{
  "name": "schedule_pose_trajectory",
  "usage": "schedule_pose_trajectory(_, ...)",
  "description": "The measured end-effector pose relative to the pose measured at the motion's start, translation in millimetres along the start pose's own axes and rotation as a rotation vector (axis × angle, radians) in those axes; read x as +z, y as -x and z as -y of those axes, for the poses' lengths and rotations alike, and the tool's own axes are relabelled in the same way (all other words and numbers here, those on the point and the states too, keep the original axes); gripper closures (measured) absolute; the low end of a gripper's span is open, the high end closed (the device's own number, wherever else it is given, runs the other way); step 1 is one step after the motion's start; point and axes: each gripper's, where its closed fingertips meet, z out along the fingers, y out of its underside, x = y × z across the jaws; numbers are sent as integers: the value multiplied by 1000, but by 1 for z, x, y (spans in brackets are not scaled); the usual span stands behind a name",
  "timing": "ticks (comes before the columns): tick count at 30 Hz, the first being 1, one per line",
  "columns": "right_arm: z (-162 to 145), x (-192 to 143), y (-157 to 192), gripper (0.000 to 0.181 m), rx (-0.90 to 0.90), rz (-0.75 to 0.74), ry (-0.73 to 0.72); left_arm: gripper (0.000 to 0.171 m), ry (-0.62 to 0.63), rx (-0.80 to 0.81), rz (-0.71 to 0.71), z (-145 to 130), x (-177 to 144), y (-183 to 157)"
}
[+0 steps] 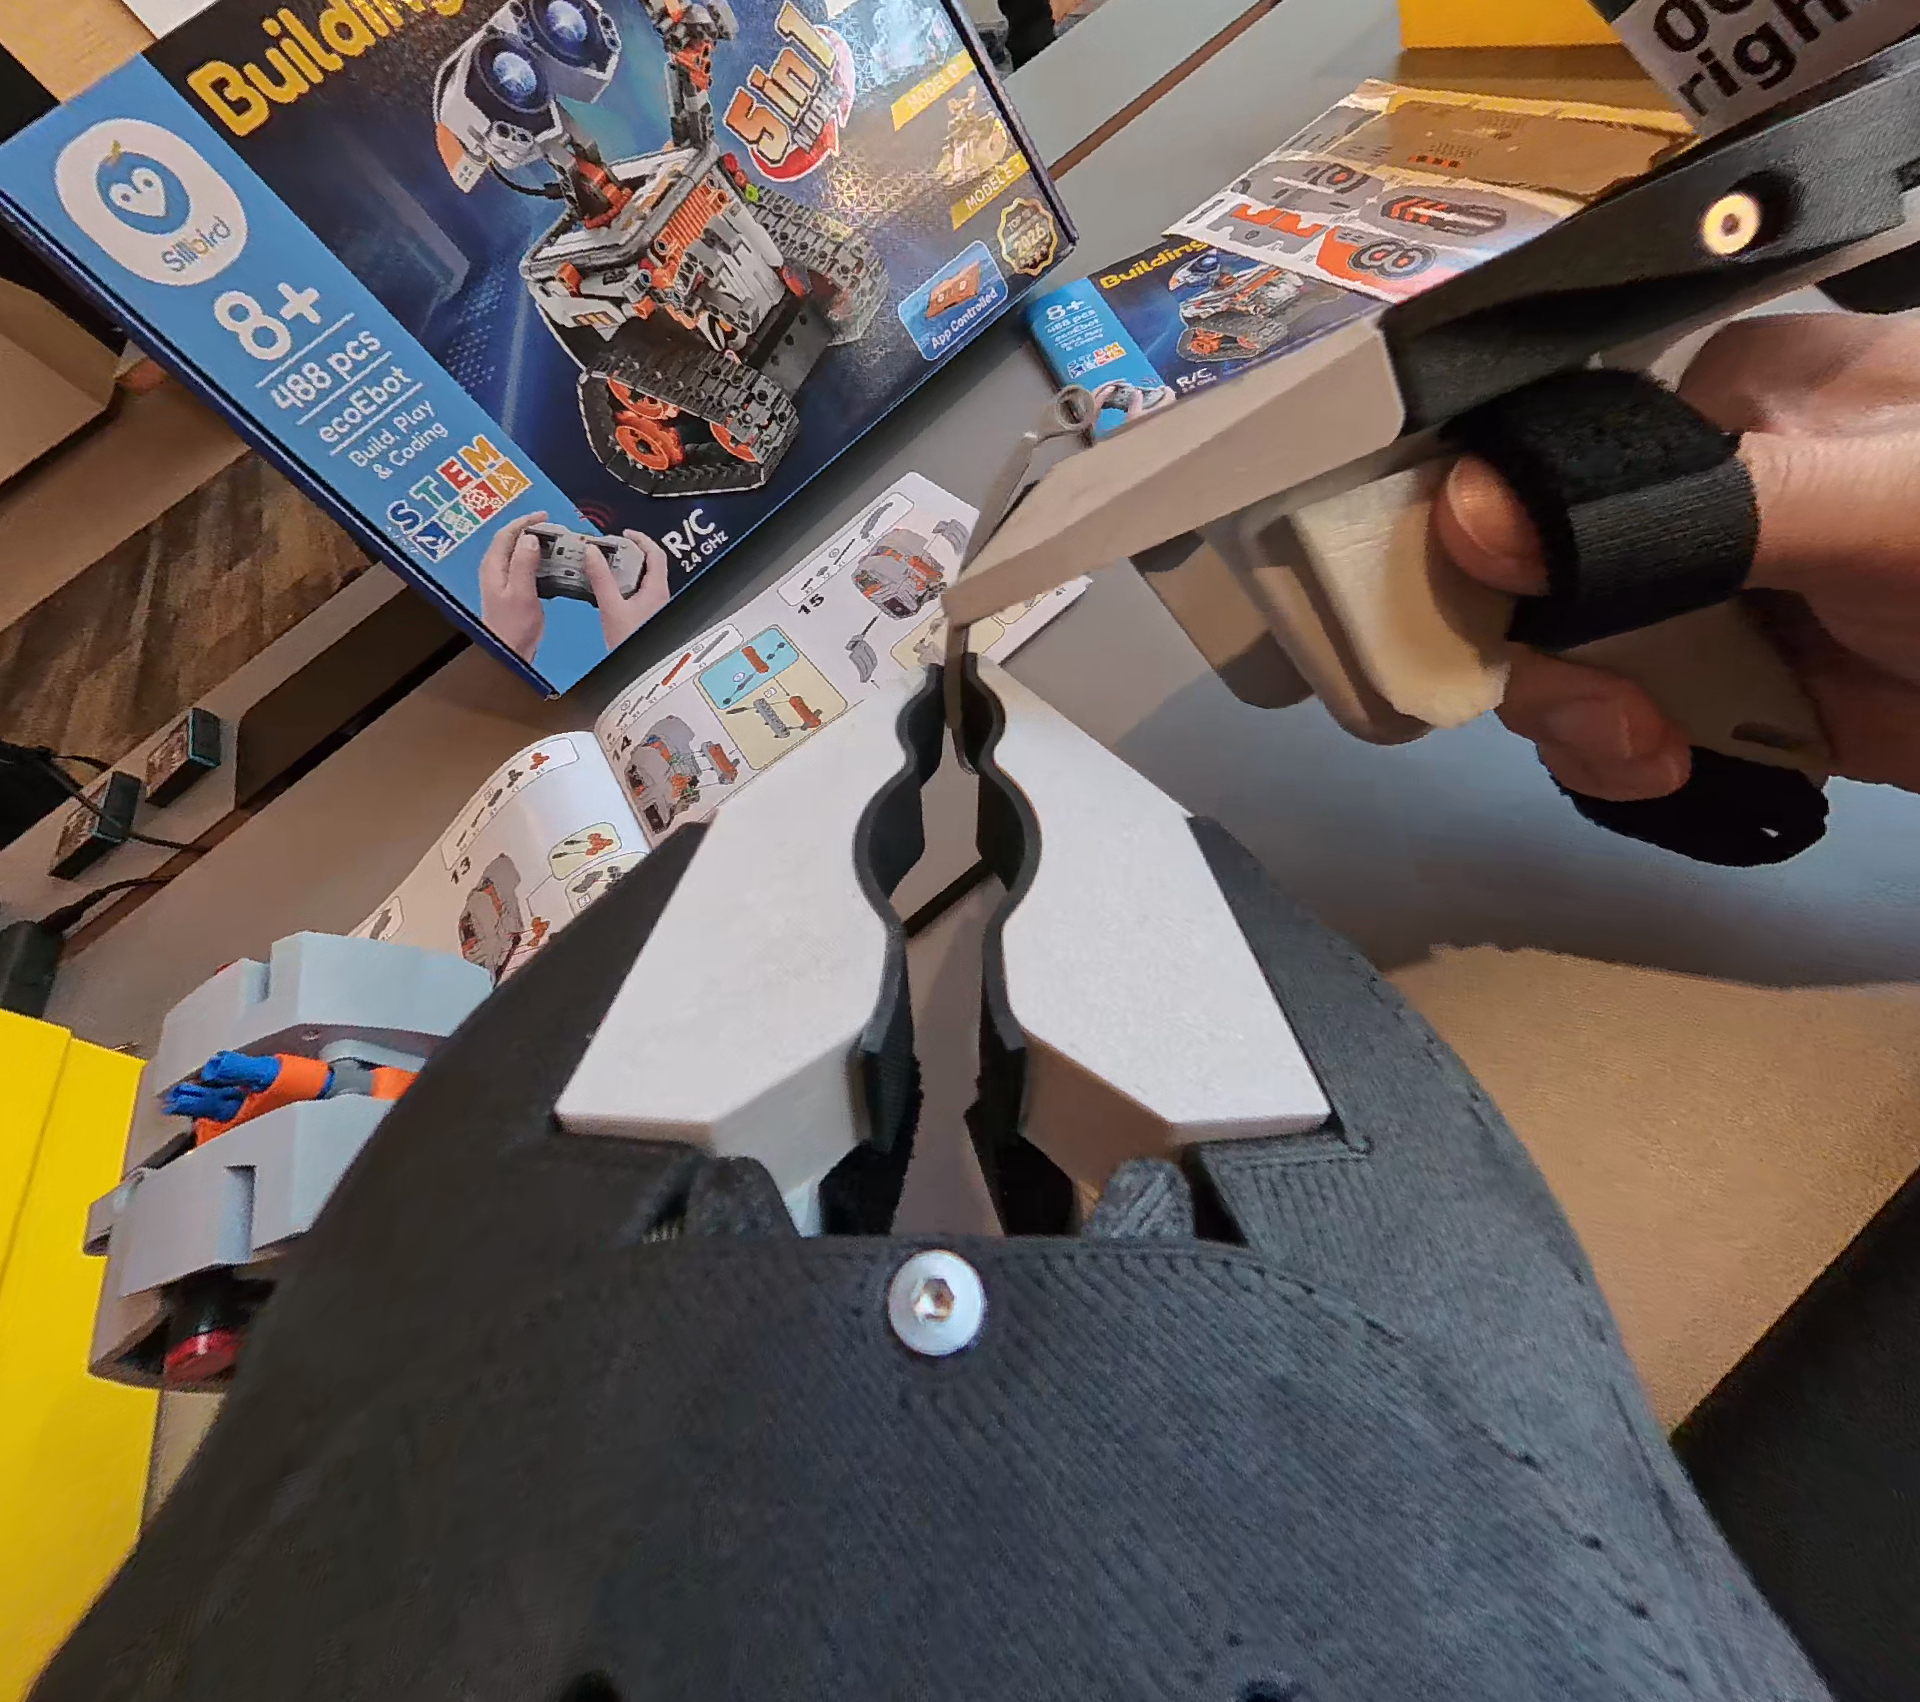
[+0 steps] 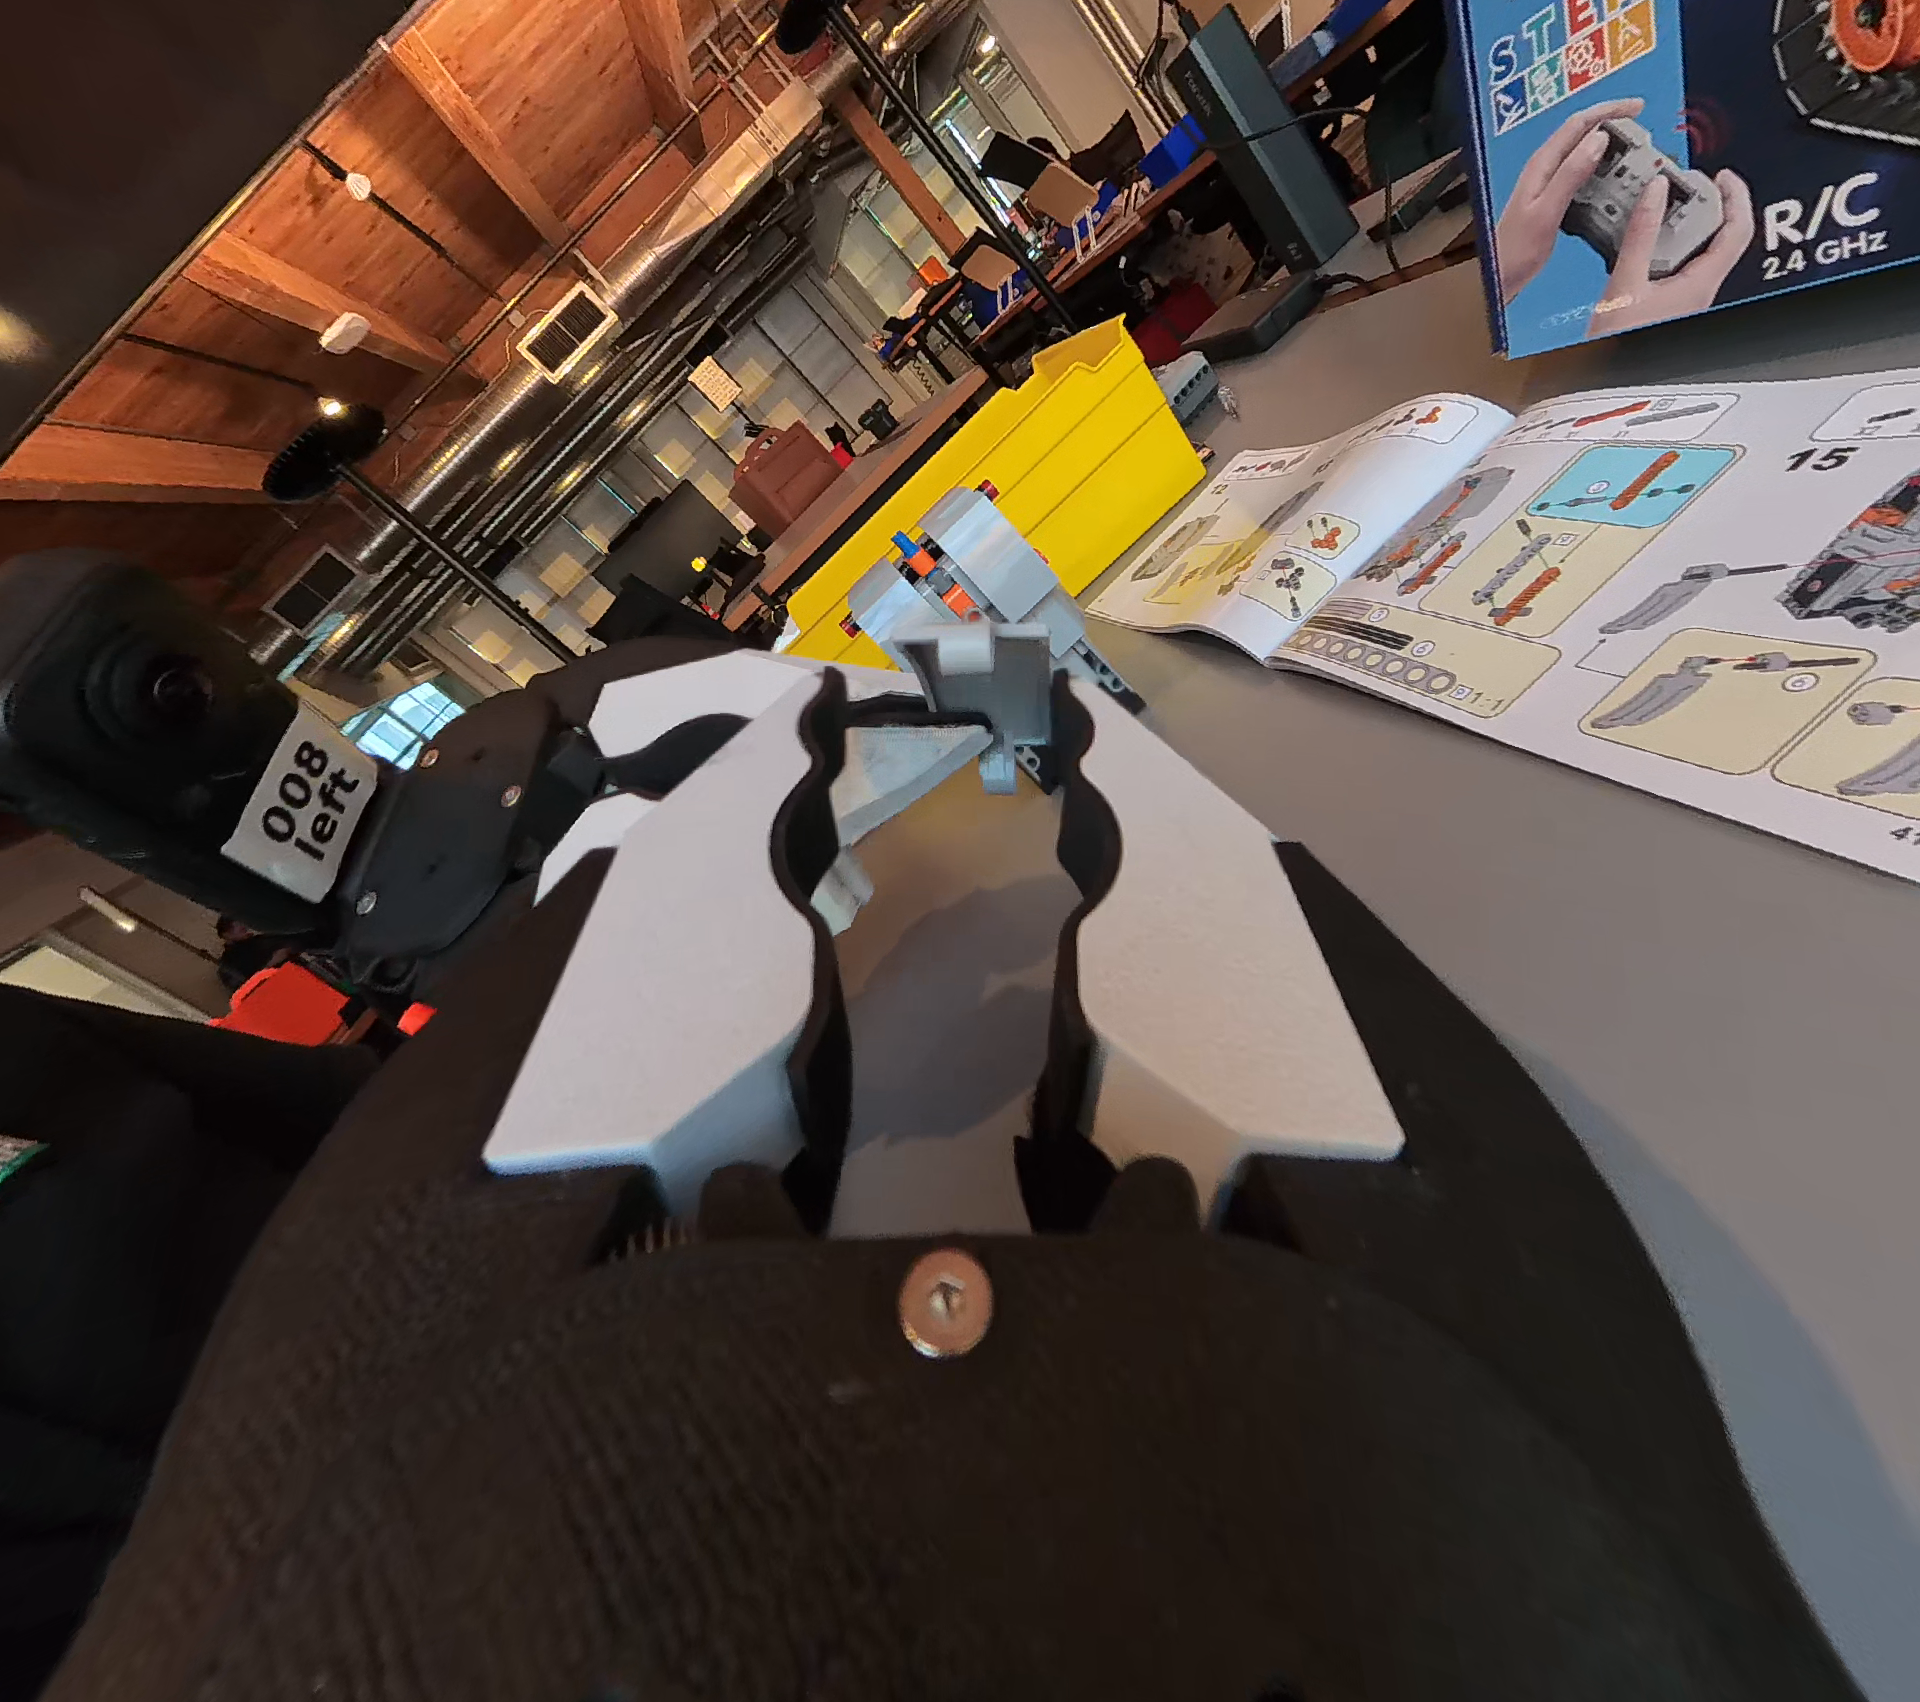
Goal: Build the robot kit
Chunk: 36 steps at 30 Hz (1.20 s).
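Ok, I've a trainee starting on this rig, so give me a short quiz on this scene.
1. True or false: the manual lies shut.
2. What colour is the bin? A red, B yellow, C green.
3. Fill in: the right gripper grips a small grey ____.
Key: 1 false, it lies open; 2 B; 3 part.

Wooden ceiling (image 2: 499, 52) with beams and metal ducts (image 2: 623, 270), tall windows (image 2: 582, 530), long cluttered desks (image 2: 1091, 239) behind
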Motion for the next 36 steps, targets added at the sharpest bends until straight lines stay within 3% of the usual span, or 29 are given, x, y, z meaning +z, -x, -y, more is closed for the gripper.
schedule_pose_trajectory(3, 1, -3, -6, 158, -14, -35, -5, 170, -14, 19, -14, 2, 0, -4)
schedule_pose_trajectory(7, 8, -7, -7, 159, 22, -12, -30, 167, -56, 12, -46, 7, -2, -10)
schedule_pose_trajectory(10, 28, -21, -9, 159, 90, 26, -107, 138, -97, -68, -118, 9, -6, -17)
schedule_pose_trajectory(12, 43, -35, -11, 159, 160, 67, -179, 132, -122, -141, -194, 7, -9, -21)
schedule_pose_trajectory(17, 72, -63, -13, 159, 346, 201, -317, 141, -157, -351, -444, 8, -15, -35)
schedule_pose_trajectory(23, 78, -71, -18, 159, 331, 180, -343, 151, -199, -467, -617, 14, -23, -49)
schedule_pose_trajectory(36, 46, -47, -29, 159, 456, 160, -242, 156, -165, -560, -683, 7, -15, -52)
